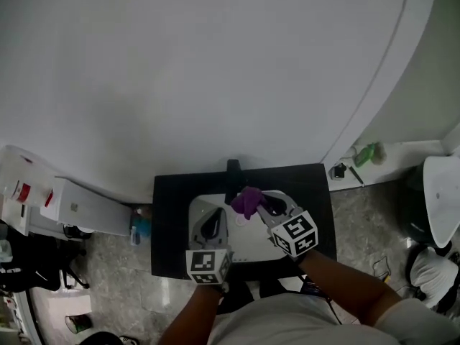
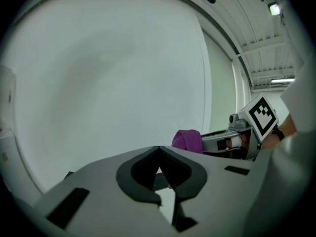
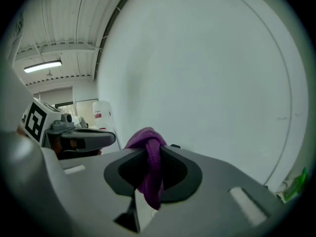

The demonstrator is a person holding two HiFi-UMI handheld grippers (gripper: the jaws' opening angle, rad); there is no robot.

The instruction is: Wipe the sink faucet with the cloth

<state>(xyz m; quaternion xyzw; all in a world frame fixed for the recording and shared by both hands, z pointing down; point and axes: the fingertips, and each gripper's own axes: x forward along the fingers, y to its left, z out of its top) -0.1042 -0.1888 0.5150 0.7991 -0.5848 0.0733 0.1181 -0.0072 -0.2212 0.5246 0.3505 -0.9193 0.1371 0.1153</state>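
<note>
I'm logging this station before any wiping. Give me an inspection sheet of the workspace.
Surface: black counter around a white sink.
Job's things: black faucet at the sink's rear; purple cloth bunched just in front of it.
Clutter: green item on the right ledge; bluish item left of the counter.
Grippers: left claw shut, empty; right claw shut on the purple cloth.
Cables: nothing seen.
Surroundings: white wall; white boxes at left.
</note>
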